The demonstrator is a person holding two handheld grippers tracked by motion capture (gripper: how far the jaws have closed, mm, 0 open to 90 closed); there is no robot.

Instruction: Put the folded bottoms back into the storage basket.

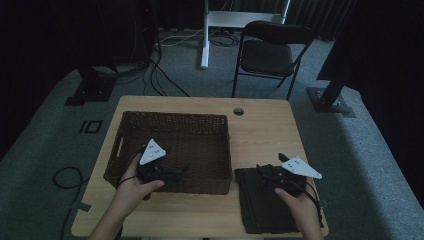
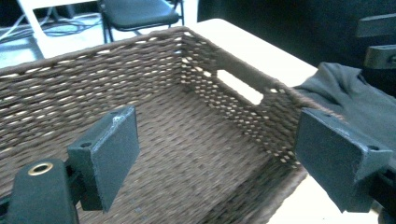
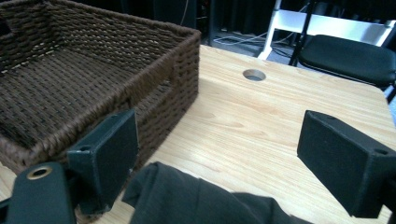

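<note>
From the high view I see my left hand (image 1: 134,184) reaching in from the bottom edge and holding the left gripper (image 1: 172,175) over the near part of the brown wicker basket (image 1: 218,150), its grey three-cornered plate tilted up toward the camera. My right hand (image 1: 298,199) comes in at the lower right, holding the right gripper (image 1: 264,172) above the far end of a dark folded cloth (image 1: 257,215), which lies flat on the wooden table (image 1: 260,135) just beside the basket's right wall.

The left gripper view gives me what the overhead cannot: its jaws stand wide apart with nothing between them, and I look along them into the basket's woven bottom and at the handle slot (image 2: 240,87) cut in the side wall. Beyond that wall the cloth shows as a grey rumpled edge (image 2: 355,102).

The right gripper view shows its own jaws spread wide as well, holding nothing. A raised fold of the cloth (image 3: 196,200) sits low between them, and I cannot tell whether either pad touches it. Ahead lie the bare tabletop with its round cable hole (image 3: 254,74) and the basket's outer corner (image 3: 187,70). A black chair (image 1: 270,52) stands on the floor behind the table.
</note>
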